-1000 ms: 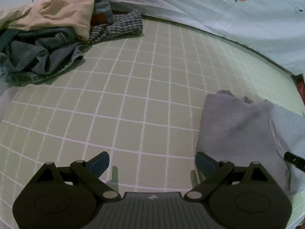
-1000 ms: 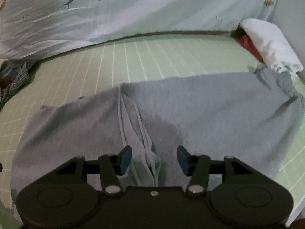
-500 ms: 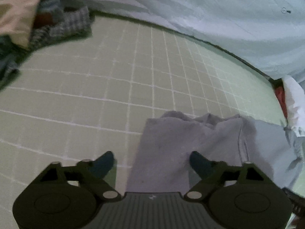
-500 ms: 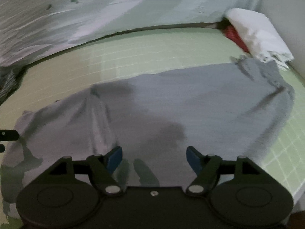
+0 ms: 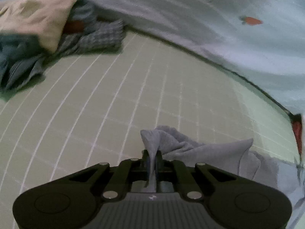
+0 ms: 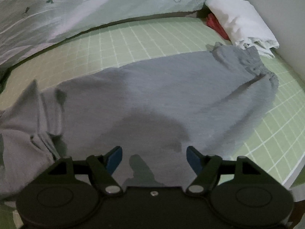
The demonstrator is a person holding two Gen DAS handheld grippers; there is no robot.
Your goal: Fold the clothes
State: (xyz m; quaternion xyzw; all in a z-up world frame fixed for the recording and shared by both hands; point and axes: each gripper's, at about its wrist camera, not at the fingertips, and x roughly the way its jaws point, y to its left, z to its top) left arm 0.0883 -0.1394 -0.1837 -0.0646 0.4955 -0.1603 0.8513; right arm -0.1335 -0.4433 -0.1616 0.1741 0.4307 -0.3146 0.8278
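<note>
With my left gripper [image 5: 152,164] pinching the grey garment's [image 6: 152,95] corner, my right gripper [image 6: 152,159] hangs wide open, empty; next, a matching grab.

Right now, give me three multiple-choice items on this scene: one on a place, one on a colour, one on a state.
1. Where is the pile of unfolded clothes?
A. far left of the mat
B. on the grey garment
C. between the right gripper's fingers

2. What colour is the mat?
A. red
B. light green with white lines
C. black

3. How is the left gripper?
A. wide open
B. shut on nothing
C. shut on the grey garment

Answers: 1 A, the pile sits at the far left in the left view. 2 B, green squares show. 3 C, grey cloth is pinched between its fingers, while the right gripper is open.
</note>
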